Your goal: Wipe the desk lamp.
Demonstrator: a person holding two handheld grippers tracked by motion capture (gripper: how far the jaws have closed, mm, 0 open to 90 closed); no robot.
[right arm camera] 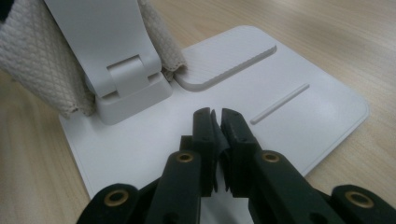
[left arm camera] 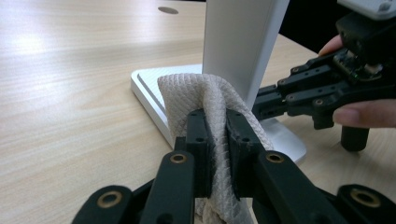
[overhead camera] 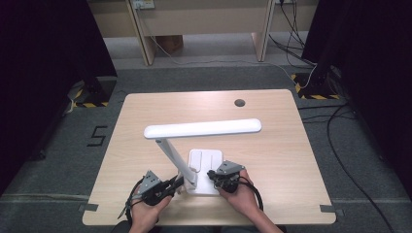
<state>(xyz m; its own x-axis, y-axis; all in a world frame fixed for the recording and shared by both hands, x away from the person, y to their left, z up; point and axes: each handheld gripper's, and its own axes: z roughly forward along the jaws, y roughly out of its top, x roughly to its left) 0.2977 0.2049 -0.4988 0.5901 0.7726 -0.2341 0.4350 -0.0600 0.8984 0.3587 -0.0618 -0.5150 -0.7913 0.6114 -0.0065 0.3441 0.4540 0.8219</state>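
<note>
- Left tool (left arm camera: 215,135): jaws clamped on a beige cloth (left arm camera: 196,93), which is pressed against the foot of the lamp arm (left arm camera: 240,42). Recommend short strokes along the arm, keeping the cloth flat.
- Right tool (right arm camera: 215,122): jaws closed, empty, resting on the lamp base (right arm camera: 322,107) beside the hinge. Judged to steady it; maintain downward pressure.
- Beyond the lamp base: open counter (overhead camera: 272,104); the lamp head (overhead camera: 201,128) overhangs it.

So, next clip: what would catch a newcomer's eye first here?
A white desk lamp stands at the near middle of the table. The left gripper pinches a beige cloth against the lamp's arm, while the right gripper, shut, rests over the lamp's base.
</note>
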